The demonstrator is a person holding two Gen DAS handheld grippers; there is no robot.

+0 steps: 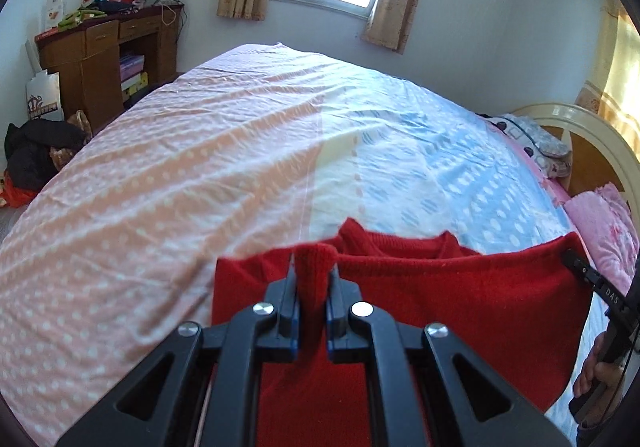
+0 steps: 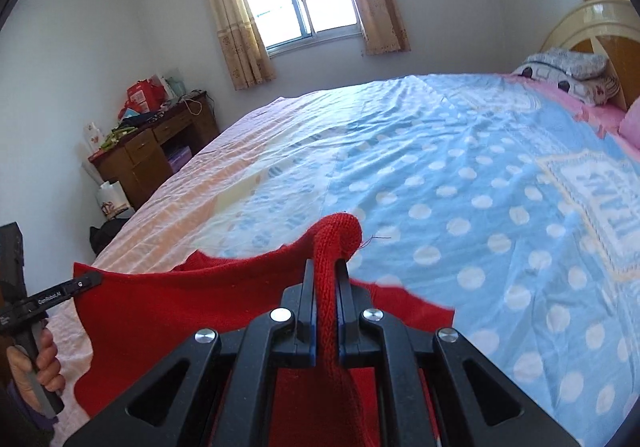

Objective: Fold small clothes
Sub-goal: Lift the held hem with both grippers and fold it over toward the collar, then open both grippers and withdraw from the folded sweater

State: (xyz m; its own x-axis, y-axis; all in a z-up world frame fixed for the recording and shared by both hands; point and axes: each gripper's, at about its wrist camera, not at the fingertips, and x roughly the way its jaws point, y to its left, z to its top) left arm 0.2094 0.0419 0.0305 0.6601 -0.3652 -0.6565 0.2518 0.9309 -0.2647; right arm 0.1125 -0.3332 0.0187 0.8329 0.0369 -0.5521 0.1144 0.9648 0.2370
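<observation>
Holding red knit sweater [image 1: 460, 299] stretched above the bed [image 1: 200, 167] | my left gripper [image 1: 313, 271] pinching one shoulder fold | my right gripper [image 2: 325, 271] pinching the other | sweater hangs between them, near the bed's edge

A solid red knit is shown by the sweater [image 1: 460, 299], with a ribbed texture at its pinched edge. The bed sheet [image 1: 160, 175] is patterned in pale pink-and-peach stripes with white dots along its left side, and in light blue with white polka dots [image 2: 480, 207] toward its right side. Black is seen on the left gripper [image 1: 313, 279] and the right gripper [image 2: 325, 279], with silver screws. Beige floral curtains [image 2: 236, 27] are hung, and the desk [image 1: 96, 59] is brown wood.
</observation>
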